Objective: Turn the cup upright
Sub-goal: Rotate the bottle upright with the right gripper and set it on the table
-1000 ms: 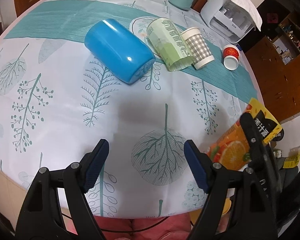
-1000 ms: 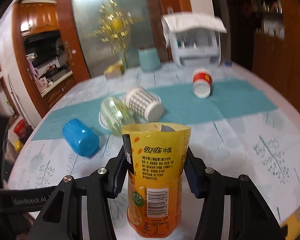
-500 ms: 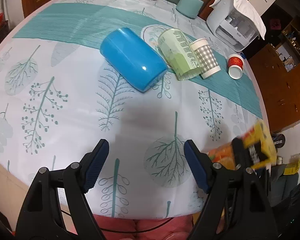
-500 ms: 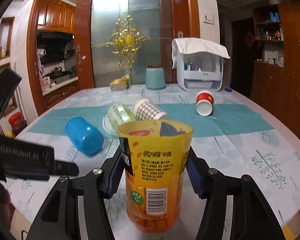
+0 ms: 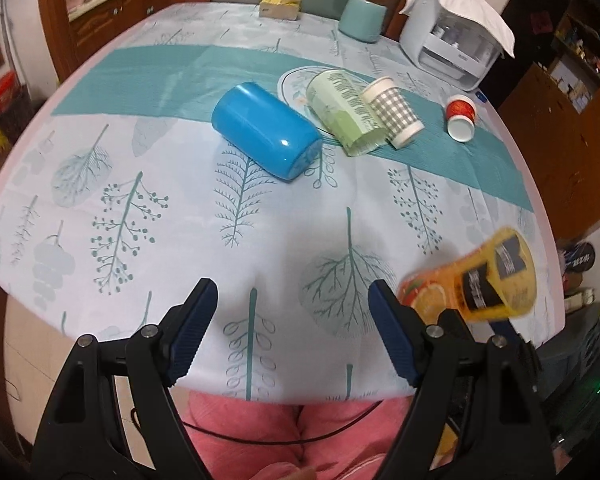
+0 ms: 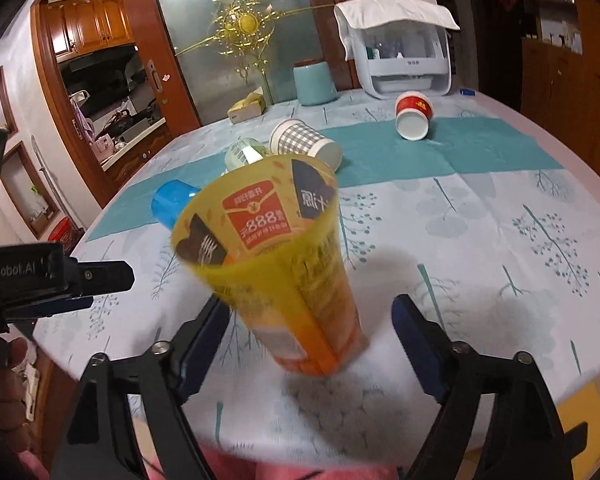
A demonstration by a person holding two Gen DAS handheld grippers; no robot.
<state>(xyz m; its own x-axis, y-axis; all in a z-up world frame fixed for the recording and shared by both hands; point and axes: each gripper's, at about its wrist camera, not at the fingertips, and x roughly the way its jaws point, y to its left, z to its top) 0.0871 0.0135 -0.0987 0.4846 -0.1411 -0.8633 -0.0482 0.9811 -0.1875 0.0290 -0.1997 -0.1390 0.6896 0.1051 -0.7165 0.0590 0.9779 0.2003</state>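
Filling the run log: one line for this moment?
right gripper: open | orange cup: upright, released | left gripper: open | blue cup: on side

The right claw (image 6: 312, 336) is spread wide, its blue-padded fingers (image 6: 204, 344) apart from the orange cup (image 6: 284, 268), which stands on the table (image 6: 480, 240) leaning, its open mouth up. Beyond it lie a blue cup (image 6: 172, 202), a green cup (image 6: 242, 154), a checked cup (image 6: 304, 144) and a red cup (image 6: 414, 118). The left claw (image 6: 100, 276) juts in from the left edge.

Yellow-orange cup (image 6: 296, 276) stands mouth-up, tilted, on tablecloth.
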